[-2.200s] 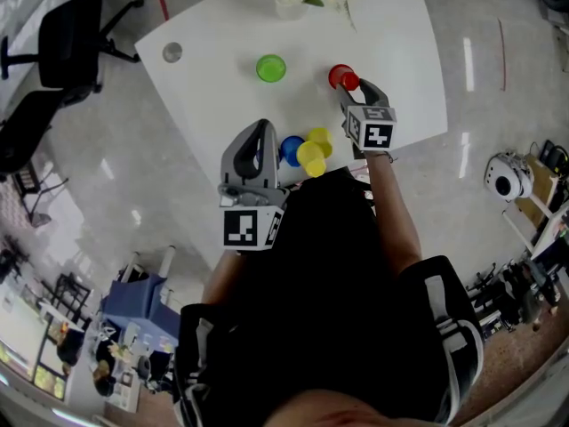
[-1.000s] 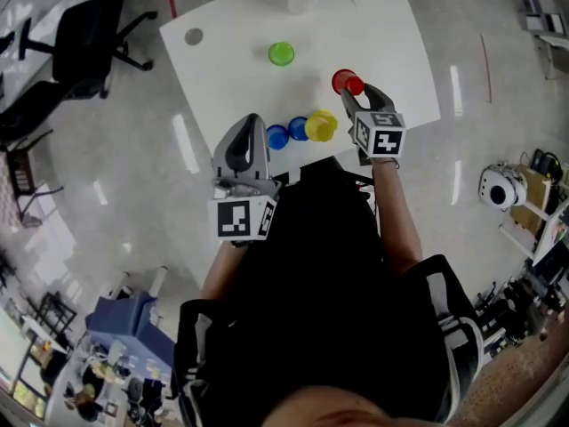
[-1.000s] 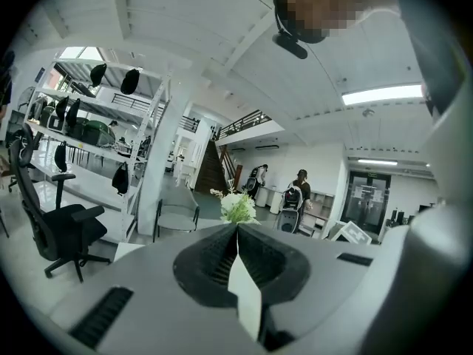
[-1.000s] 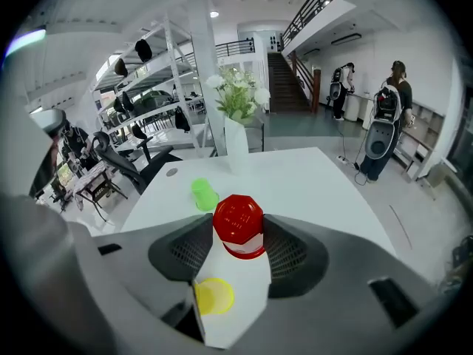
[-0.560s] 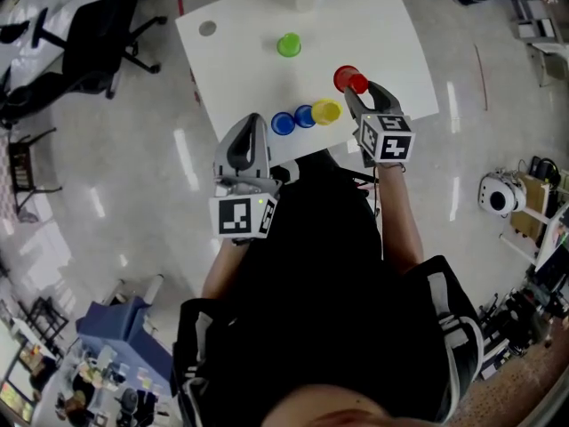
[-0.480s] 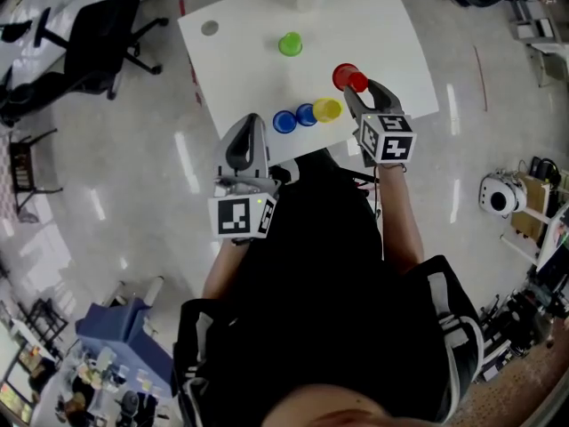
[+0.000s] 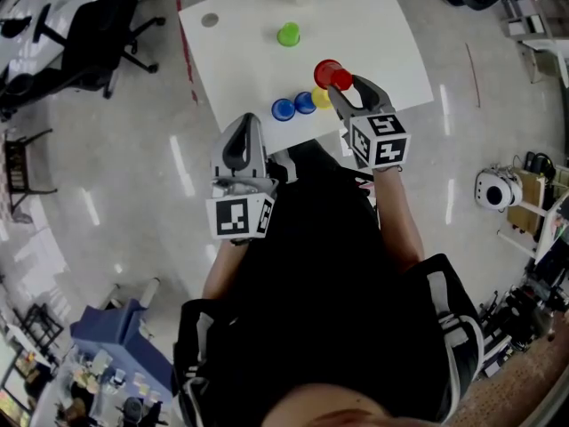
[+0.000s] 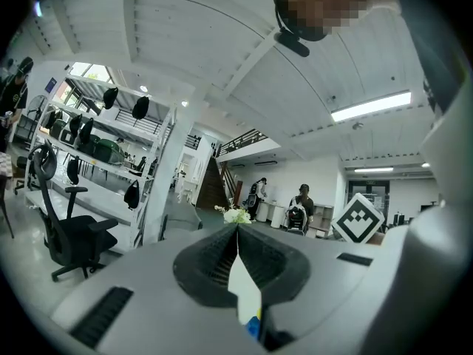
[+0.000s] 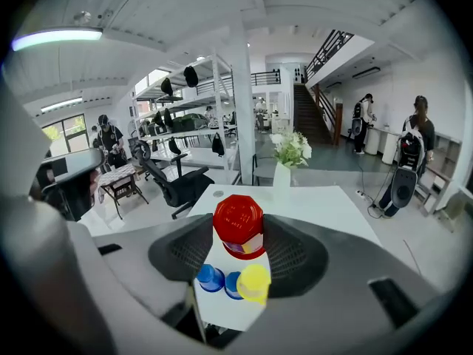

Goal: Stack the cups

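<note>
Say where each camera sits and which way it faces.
Head view: on the head, facing steeply down at the table; torso, left gripper, right gripper show.
Left gripper view: rides that gripper, facing level toward shelves; shut jaws show.
Right gripper view: rides that gripper, tilted down at the table; jaws hold the red cup.
Shared: head and right gripper views both show the red cup, blue cups and yellow cup.

No readable text, numbers or brands anywhere. Black-and-white square markers (image 7: 236,217): patterns only, no letters. Raised marks on red cup (image 9: 238,226) base: too small to read.
</note>
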### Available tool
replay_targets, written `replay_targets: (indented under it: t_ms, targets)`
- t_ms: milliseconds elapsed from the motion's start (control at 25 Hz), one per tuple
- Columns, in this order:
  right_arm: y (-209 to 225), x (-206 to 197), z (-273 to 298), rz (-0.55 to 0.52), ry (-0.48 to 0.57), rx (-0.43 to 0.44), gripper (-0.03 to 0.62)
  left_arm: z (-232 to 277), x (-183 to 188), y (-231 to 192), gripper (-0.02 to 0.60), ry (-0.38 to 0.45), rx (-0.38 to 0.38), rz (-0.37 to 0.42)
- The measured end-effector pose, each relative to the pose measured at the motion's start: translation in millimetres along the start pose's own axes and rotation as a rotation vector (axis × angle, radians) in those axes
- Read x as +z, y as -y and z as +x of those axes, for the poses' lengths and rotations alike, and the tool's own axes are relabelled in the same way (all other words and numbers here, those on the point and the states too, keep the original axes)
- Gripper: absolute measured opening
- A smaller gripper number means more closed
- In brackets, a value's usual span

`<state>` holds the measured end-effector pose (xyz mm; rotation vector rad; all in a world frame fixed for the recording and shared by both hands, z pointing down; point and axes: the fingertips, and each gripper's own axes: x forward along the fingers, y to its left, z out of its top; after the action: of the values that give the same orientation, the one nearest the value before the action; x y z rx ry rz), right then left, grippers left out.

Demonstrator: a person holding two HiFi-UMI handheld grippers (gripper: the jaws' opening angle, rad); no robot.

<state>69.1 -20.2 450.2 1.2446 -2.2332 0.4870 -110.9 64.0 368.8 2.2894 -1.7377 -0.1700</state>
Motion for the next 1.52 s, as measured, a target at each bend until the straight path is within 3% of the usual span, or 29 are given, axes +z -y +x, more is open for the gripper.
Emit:
replay_targets:
  t_ms: [240,760,1520]
  targets:
    - [-20,-6,-3,-0.029,-0.016,0.067,0.229,-2,-2,12,0.021,0.0,0.012,-0.02]
    - [-52,-42,19,-0.101,-0.135,0.185,0.228,3,-5,22,0.021,-0.021,0.052,0.023]
    - [-54,-109,68,-0.152,-0.317,0.209,0.229,17,-13,14,0.021,-0.052,0.071,0.006]
